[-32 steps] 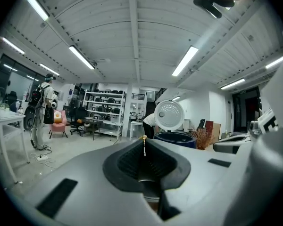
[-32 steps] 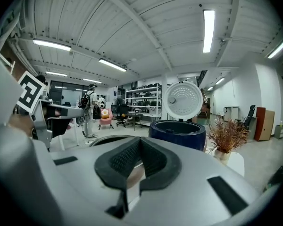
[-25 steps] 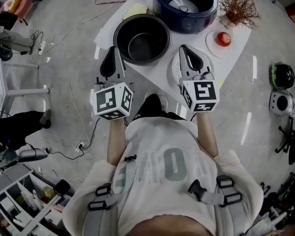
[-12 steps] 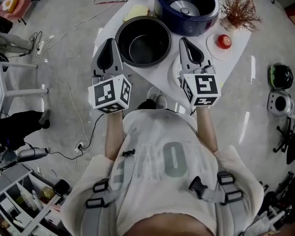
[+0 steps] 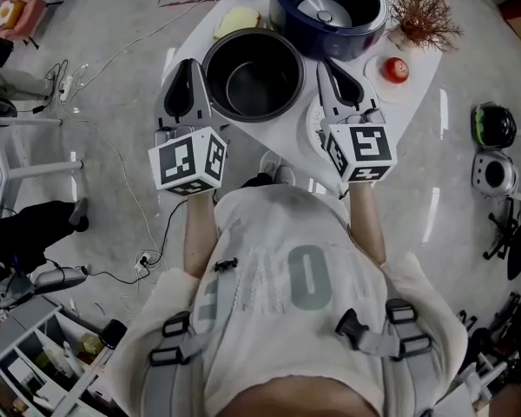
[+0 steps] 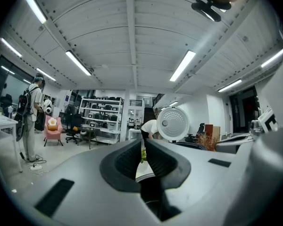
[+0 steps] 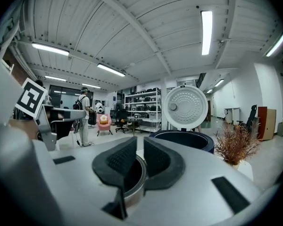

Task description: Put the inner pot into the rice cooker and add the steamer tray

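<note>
The person's left forearm point(image 5: 200, 224) and right forearm point(image 5: 365, 220) reach forward side by side toward the white table point(image 5: 273, 133), each ending behind its gripper's marker cube.

The left gripper point(image 5: 194, 66) points level and away from the body. It lies along the table's near left edge, with its tips just beside the left rim of the inner pot point(image 5: 252, 76); whether they touch the rim cannot be told from above. In the left gripper view its jaws are pressed together at the tips and pinch nothing, and the pot's rim shows low in the notch beneath them.

The right gripper point(image 5: 324, 66) dips slightly below level and lies along the pot's right side. It sits above the white steamer tray point(image 5: 313, 127), which lies flat by the table's near right edge and is mostly covered by the gripper. The right gripper view shows the pads all but together, with only a thin slit between them and nothing in it; the pot's rim sits just under and beyond the tips.

The inner pot stands upright and empty on the table between the two grippers. Just beyond it, toward the far corner, stands the dark blue rice cooker point(image 5: 330, 11), lid raised, with no pot in it
</note>
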Demonstrator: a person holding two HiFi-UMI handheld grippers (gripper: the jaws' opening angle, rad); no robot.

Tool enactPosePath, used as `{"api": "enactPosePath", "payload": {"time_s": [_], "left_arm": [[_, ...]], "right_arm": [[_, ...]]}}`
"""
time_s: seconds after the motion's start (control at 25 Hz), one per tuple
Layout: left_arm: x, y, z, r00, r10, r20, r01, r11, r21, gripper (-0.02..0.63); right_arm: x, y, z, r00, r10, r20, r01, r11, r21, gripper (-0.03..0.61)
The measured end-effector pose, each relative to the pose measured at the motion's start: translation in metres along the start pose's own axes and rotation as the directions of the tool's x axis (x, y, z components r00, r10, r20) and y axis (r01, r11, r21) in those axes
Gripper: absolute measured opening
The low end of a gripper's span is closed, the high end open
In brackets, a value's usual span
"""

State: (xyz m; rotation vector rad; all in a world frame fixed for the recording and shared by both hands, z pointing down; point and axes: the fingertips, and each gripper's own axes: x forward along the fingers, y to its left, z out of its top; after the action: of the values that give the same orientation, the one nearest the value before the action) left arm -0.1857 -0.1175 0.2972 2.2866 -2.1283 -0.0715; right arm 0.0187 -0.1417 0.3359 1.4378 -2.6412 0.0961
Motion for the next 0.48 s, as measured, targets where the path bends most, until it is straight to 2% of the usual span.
{"api": "enactPosePath", "payload": {"time_s": [0.04,0.08,0.16,0.28,0.36,0.48], "left_arm": [[0.003,0.001,0.0,1.0,-0.006,-0.001,0.006,1.0,-0.008,0.025],[0.005,0.003,-0.001,1.0,-0.011,-0.004,0.011,1.0,-0.016,0.025],[0.01,0.005,-0.004,0.999,-0.029,-0.019,0.028,0.999,-0.029,0.043],[0.018,0.008,-0.016,0.996,-0.067,-0.061,0.063,0.996,-0.065,0.147],[0.022,0.013,-0.026,0.993,-0.072,-0.091,0.063,0.993,-0.097,0.181],[0.025,0.022,-0.04,0.99,-0.059,-0.13,0.04,0.988,-0.146,0.207]], "right_arm": [[0.002,0.001,0.001,1.0,0.009,0.0,-0.009,1.0,0.008,0.086],[0.005,0.002,0.002,1.0,0.019,-0.002,-0.019,1.0,0.018,0.116],[0.009,0.002,0.002,1.0,0.031,-0.003,-0.031,0.998,0.054,0.138],[0.017,-0.002,0.0,0.999,0.035,-0.009,-0.034,0.988,0.153,0.164],[0.023,-0.002,-0.005,0.998,0.046,-0.032,-0.039,0.979,0.2,0.181],[0.032,0.002,-0.019,0.993,0.059,-0.099,-0.038,0.98,0.197,0.234]]}}
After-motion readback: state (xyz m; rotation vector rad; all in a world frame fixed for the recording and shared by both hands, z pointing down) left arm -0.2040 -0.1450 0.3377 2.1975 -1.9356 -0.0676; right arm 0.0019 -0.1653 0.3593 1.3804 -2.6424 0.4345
